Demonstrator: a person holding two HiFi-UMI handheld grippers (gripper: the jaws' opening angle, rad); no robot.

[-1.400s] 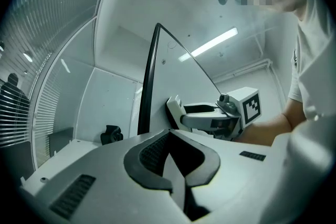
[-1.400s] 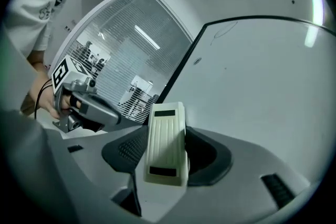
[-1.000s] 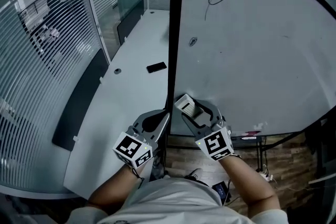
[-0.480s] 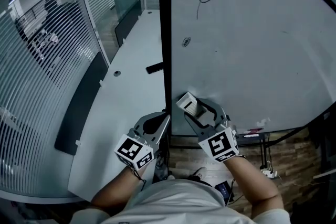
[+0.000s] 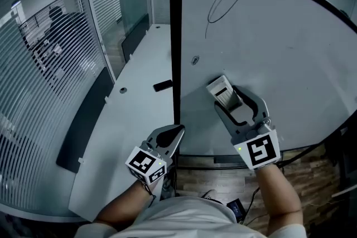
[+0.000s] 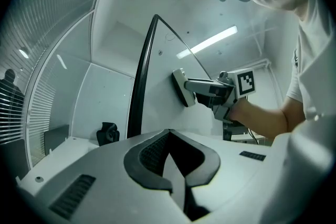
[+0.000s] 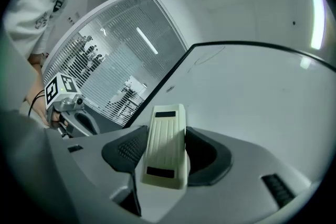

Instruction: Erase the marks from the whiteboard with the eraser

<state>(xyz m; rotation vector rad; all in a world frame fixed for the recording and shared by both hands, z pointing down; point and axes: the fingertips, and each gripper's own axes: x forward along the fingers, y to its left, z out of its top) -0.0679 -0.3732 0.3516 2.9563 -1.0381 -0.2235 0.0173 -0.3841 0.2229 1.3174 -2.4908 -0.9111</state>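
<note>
Low on the whiteboard (image 5: pixel 290 53), the right gripper (image 5: pixel 227 96) pinches the eraser (image 5: pixel 219 88), its length pointing upward.

an office: whiteboard (image 5: pixel 268 64), glass partitions with blinds (image 5: pixel 39 81), long table (image 5: pixel 134 103).

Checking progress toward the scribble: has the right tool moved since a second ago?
Yes. The right tool with the eraser has risen up the whiteboard, away from its bottom edge, toward the oval scribble.

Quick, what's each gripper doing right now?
Left gripper: closed, empty.
Right gripper: closed on the cream plastic whiteboard eraser.
</note>
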